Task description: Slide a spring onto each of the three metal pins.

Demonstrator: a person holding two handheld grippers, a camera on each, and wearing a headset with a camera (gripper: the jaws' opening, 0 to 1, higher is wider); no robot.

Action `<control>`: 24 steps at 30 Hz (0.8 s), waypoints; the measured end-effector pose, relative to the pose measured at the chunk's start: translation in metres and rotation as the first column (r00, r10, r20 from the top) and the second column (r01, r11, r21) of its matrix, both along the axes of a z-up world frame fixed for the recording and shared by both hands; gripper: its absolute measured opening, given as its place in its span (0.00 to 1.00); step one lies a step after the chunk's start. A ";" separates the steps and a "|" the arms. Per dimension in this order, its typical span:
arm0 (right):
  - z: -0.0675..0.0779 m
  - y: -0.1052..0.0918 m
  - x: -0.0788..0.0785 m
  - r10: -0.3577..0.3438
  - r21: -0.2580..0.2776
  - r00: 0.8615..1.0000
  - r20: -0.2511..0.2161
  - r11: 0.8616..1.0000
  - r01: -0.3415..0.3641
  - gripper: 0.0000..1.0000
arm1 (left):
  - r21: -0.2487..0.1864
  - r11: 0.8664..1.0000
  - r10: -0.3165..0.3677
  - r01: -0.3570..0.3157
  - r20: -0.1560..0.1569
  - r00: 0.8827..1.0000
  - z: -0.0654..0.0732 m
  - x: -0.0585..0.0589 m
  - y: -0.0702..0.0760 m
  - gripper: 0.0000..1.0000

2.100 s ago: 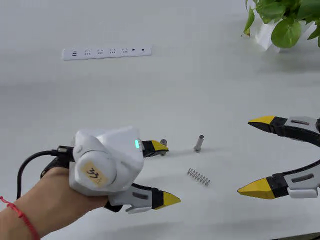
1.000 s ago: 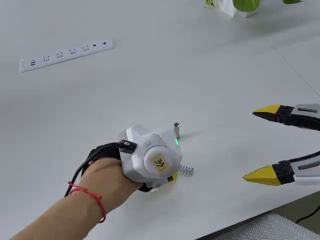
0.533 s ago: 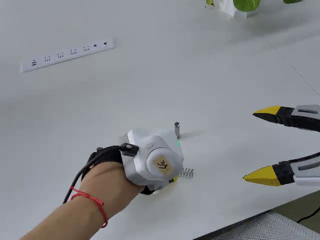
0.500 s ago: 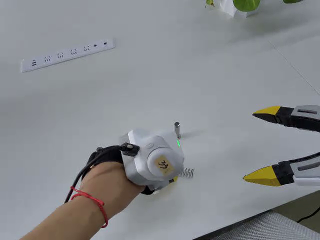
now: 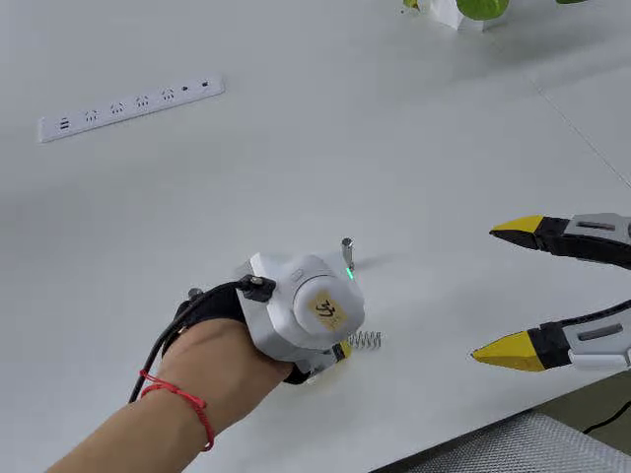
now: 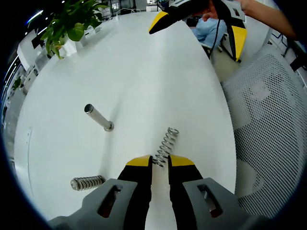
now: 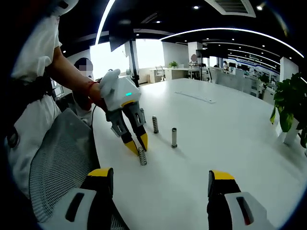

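Spring (image 6: 166,143) lies on the counter (image 6: 144,72), its near end pinched by the narrowed left hand-held gripper (image 6: 160,163), bare pin (image 6: 98,117) ahead-left, and so slight a hold may let it pivot free; right hand-held gripper (image 7: 160,173) gapes wide.

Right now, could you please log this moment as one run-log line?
left gripper: shut on spring | right gripper: open, empty | bare pin: upright | loaded pin: upright

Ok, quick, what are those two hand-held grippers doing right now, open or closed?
Left hand-held gripper: closed on one end of a spring.
Right hand-held gripper: open, holding nothing.
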State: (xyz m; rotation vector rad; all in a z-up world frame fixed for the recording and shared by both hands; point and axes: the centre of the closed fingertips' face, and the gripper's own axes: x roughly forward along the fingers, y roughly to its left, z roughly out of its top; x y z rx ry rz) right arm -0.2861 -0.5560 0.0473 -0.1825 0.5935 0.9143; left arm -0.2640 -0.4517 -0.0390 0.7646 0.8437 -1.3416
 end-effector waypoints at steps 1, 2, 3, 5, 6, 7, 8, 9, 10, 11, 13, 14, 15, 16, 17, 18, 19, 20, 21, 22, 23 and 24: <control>0.000 0.001 0.000 0.001 0.000 1.000 0.000 1.000 -0.001 0.80 | -0.001 1.000 -0.001 0.001 0.000 1.000 0.000 0.000 0.000 0.09; -0.001 0.002 0.000 0.002 0.001 1.000 -0.003 1.000 -0.002 0.80 | -0.005 1.000 0.001 -0.001 -0.002 1.000 0.000 -0.001 0.000 0.09; -0.001 0.003 0.000 0.002 0.003 1.000 -0.005 1.000 -0.002 0.80 | -0.008 1.000 0.004 -0.004 -0.005 1.000 0.001 -0.001 0.000 0.09; -0.002 0.006 -0.001 0.009 0.007 1.000 -0.008 1.000 -0.009 0.80 | -0.010 1.000 0.006 -0.006 -0.006 1.000 0.001 -0.002 0.001 0.09; -0.003 0.008 -0.002 0.014 0.005 1.000 -0.012 1.000 -0.014 0.79 | -0.013 1.000 0.005 -0.005 -0.004 1.000 0.002 -0.003 0.001 0.09; -0.004 0.010 -0.002 0.019 0.002 1.000 -0.011 1.000 -0.019 0.79 | -0.020 1.000 0.008 -0.008 -0.007 1.000 0.002 -0.003 0.000 0.09; -0.003 0.011 -0.003 0.021 0.006 1.000 -0.010 1.000 -0.021 0.79 | -0.024 1.000 0.012 -0.013 -0.010 1.000 0.003 -0.003 0.000 0.09; -0.004 0.013 -0.003 0.023 0.013 1.000 -0.015 1.000 -0.023 0.79 | -0.026 1.000 0.015 -0.015 -0.010 1.000 0.003 -0.003 0.000 0.09; -0.004 0.014 -0.003 0.024 0.012 1.000 -0.017 1.000 -0.023 0.78 | -0.027 1.000 0.015 -0.015 -0.010 1.000 0.003 -0.003 0.001 0.09; -0.005 0.015 -0.003 0.026 0.010 1.000 -0.018 1.000 -0.026 0.78 | -0.029 1.000 0.013 -0.013 -0.010 1.000 0.003 -0.003 0.001 0.09; -0.006 0.018 -0.003 0.032 0.015 0.999 -0.021 0.999 -0.031 0.77 | -0.032 0.999 0.010 -0.011 -0.010 1.000 0.004 -0.003 0.001 0.09; -0.007 0.021 -0.003 0.036 0.019 0.999 -0.026 0.999 -0.036 0.77 | -0.036 0.999 0.012 -0.012 -0.011 1.000 0.004 -0.004 0.001 0.09; -0.008 0.023 -0.004 0.041 0.021 0.999 -0.029 0.999 -0.041 0.76 | -0.039 0.999 0.014 -0.014 -0.013 1.000 0.005 -0.004 0.001 0.09; -0.008 0.025 -0.005 0.046 0.022 0.998 -0.031 0.999 -0.046 0.75 | -0.042 0.999 0.015 -0.016 -0.014 1.000 0.005 -0.004 0.001 0.09; -0.009 0.028 -0.005 0.051 0.022 0.998 -0.035 0.998 -0.050 0.74 | -0.048 0.999 0.017 -0.017 -0.014 1.000 0.006 -0.004 0.001 0.09; -0.010 0.029 -0.006 0.055 0.023 0.998 -0.039 0.998 -0.054 0.73 | -0.051 0.999 0.018 -0.018 -0.014 1.000 0.007 -0.004 0.001 0.09; -0.011 0.032 -0.007 0.062 0.025 0.997 -0.048 0.998 -0.061 0.73 | -0.054 0.998 0.019 -0.020 -0.016 1.000 0.008 -0.004 0.001 0.09; -0.011 0.034 -0.007 0.067 0.025 0.997 -0.050 0.998 -0.066 0.71 | -0.058 0.998 0.018 -0.019 -0.015 1.000 0.009 -0.004 0.001 0.09; -0.011 0.036 -0.007 0.072 0.023 0.996 -0.048 0.997 -0.071 0.70 | -0.063 0.998 0.018 -0.019 -0.015 1.000 0.011 -0.004 0.001 0.09; -0.010 0.038 -0.007 0.078 0.024 0.996 -0.047 0.997 -0.077 0.69 | -0.070 0.997 0.021 -0.022 -0.015 1.000 0.013 -0.005 0.001 0.09; -0.008 0.039 -0.006 0.080 0.028 0.996 -0.045 0.996 -0.079 0.69 | -0.073 0.997 0.023 -0.024 -0.014 1.000 0.014 -0.005 0.000 0.09; -0.007 0.041 -0.005 0.082 0.031 0.996 -0.044 0.996 -0.081 0.68 | -0.081 0.996 0.025 -0.025 -0.013 1.000 0.017 -0.005 0.000 0.09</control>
